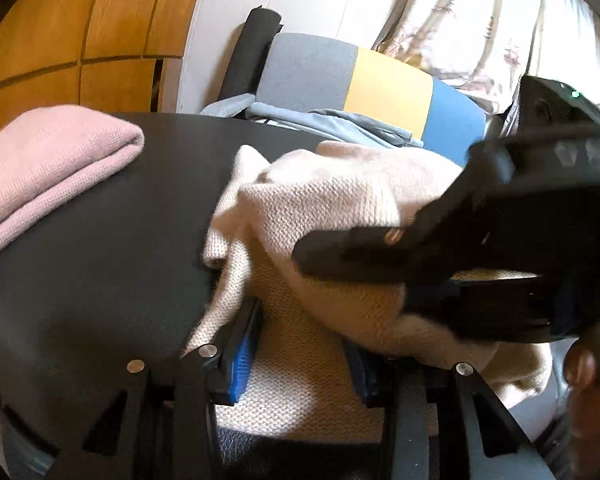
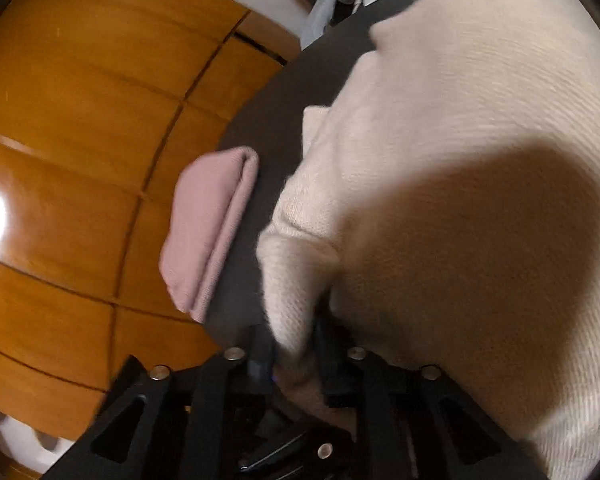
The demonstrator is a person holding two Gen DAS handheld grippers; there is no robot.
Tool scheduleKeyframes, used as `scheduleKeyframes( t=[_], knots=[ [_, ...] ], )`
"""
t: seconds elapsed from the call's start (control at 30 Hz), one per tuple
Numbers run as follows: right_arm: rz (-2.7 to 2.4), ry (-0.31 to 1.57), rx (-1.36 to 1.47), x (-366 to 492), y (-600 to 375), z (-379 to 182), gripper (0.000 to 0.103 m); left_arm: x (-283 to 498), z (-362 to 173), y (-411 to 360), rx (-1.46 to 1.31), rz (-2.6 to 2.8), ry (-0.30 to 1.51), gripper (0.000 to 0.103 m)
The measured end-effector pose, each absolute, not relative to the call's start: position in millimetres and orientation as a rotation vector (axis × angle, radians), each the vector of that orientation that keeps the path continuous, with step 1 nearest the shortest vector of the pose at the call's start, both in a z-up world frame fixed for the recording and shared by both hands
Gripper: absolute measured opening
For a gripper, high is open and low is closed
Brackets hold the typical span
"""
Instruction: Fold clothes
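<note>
The left gripper (image 1: 300, 344) fingers stand part open with the cream knitted sweater (image 1: 332, 216) lying between them; whether they pinch it I cannot tell. The right gripper (image 2: 296, 360) fingers straddle a fold of that sweater (image 2: 460, 160), grip unclear. It lies crumpled on the dark tabletop (image 1: 100, 240), beside a folded pink knit garment (image 1: 40, 168)

Coarse-knit cream sweater (image 1: 332, 208), matt dark table (image 1: 100, 240), glossy wood floor (image 2: 80, 120)
</note>
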State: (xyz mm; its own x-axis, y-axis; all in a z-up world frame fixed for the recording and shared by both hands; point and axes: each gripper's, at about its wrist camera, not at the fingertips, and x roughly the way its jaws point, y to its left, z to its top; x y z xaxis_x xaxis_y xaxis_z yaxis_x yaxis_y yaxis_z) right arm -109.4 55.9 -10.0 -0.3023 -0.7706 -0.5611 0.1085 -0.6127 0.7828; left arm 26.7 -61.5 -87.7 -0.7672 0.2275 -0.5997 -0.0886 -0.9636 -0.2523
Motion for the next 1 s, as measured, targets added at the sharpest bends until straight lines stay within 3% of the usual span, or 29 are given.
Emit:
scheduleKeyframes(
  t=[0.07, 0.17, 0.23, 0.3, 0.47, 0.57, 0.77, 0.87, 1.0],
  knots=[
    [-1.958, -0.894, 1.335, -104, 65, -5, 0.027, 27, -86, -63, -0.993, 2.775, -0.335, 0.043],
    [-2.034, -0.788, 1.266, -77, 83, 16, 0.028, 28, -82, -67, -1.004, 2.755, -0.376, 0.045],
    [-2.115, -0.699, 1.234, -46, 92, 23, 0.028, 29, -79, -82, -1.026, 2.703, -0.517, 0.048],
    [-2.175, -0.616, 1.203, -27, 102, 28, 0.028, 31, -75, -96, -1.042, 2.653, -0.671, 0.057],
    [-2.250, -0.457, 1.216, 2, 106, 22, 0.028, 27, -60, -108, -1.069, 2.570, -0.840, 0.063],
    [-2.253, -0.517, 1.245, 5, 125, 4, 0.028, 21, -53, -109, -1.076, 2.532, -0.887, 0.071],
    [-2.326, -0.542, 1.241, -2, 142, -12, 0.028, 18, -54, -106, -1.147, 2.505, -0.852, 0.071],
    [-2.327, -0.625, 1.228, -16, 136, -18, 0.028, 24, -51, -102, -1.141, 2.505, -0.780, 0.071],
    [-2.302, -0.724, 1.221, -19, 147, -23, 0.028, 28, -47, -109, -1.120, 2.456, -0.828, 0.073]
  ],
)
